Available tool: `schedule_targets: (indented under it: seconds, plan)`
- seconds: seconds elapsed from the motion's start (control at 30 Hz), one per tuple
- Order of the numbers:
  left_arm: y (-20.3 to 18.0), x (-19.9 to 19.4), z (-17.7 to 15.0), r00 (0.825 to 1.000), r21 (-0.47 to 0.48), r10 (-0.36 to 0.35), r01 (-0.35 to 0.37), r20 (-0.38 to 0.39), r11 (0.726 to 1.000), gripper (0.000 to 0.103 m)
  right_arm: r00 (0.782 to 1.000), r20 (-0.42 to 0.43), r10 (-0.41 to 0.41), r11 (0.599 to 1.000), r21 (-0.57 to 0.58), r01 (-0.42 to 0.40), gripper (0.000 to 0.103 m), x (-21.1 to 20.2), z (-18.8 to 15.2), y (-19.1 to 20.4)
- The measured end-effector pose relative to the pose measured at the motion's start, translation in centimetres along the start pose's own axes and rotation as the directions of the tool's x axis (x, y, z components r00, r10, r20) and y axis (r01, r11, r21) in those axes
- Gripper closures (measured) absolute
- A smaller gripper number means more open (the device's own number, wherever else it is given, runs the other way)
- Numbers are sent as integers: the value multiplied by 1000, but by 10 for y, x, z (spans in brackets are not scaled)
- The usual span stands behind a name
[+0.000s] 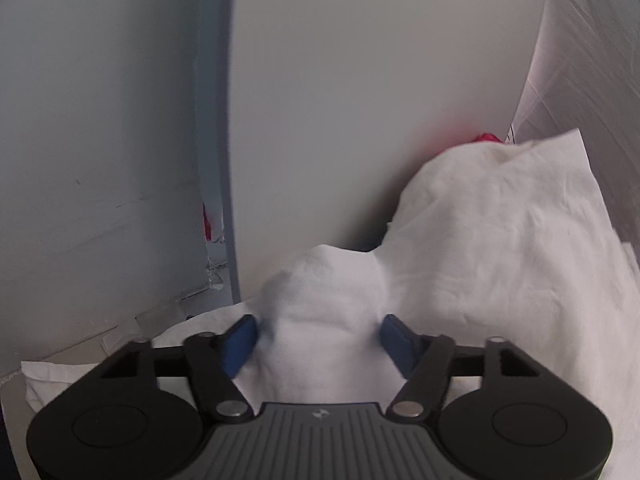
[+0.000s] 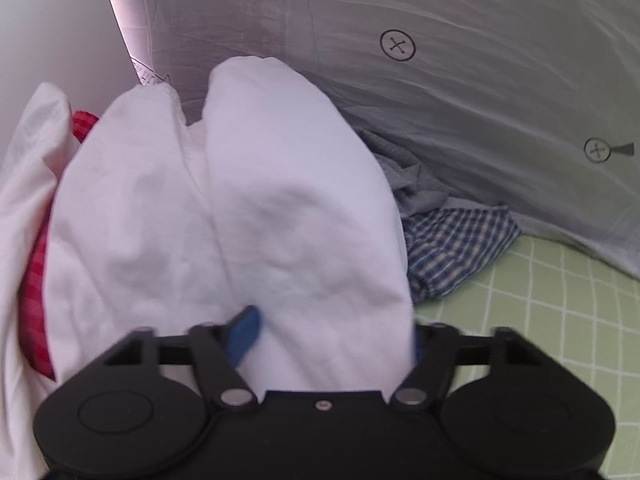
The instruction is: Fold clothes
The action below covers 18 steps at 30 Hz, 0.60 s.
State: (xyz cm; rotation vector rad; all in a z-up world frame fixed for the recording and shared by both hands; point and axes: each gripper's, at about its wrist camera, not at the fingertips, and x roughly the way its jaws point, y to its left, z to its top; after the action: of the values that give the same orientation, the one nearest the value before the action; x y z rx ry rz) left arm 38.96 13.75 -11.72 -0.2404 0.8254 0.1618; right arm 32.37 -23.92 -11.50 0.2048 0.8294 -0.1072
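White garment [image 1: 480, 240] heaped on a bed against a pale wall [image 1: 360, 100], seen from both wrist cameras. Left claw [image 1: 318, 340]: blue pads [image 1: 240, 344] stand on either side of a raised bunch of the white cloth, which fills the gap between them; the near pad meets the fabric, but whether both press firmly enough to hold cannot be told. Right claw [image 2: 332, 336]: one blue pad [image 2: 242, 334] shows at the left of a thick white fold, the other is almost hidden behind the cloth's edge; the fold sits between the jaws and seems pinched, though the blur leaves this uncertain.

Surroundings: red striped cloth [image 2: 36, 280] tucked beneath the white garment at the left of the right-wrist view; blue checked garment [image 2: 460, 248] and a grey-blue crumpled piece [image 2: 404, 168] lying just beside it; green grid-patterned sheet [image 2: 540, 320] under all; grey cover printed with circled crosses [image 2: 440, 100] behind.

Step in hand, as judged: the pick-up, each claw taking one part of the white garment out of the pile before any fold is made. The next move would call for a secure closing on both bunches, then a lift and a spreading apart so that the cloth comes free of the red and checked pieces and can be laid flat.
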Motion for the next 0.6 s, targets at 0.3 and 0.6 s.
schedule_targets:
  seconds: [0.3,0.6]
  plan:
    - [-41,-22,-2,994,105,99,-103,42,989,92,999,33,-25,999,-36,26,95,-14,-5,10]
    - [-48,-105,-4,985,102,82,-98,149,990,101,967,208,-145,978,-119,172,101,-79,-8,8]
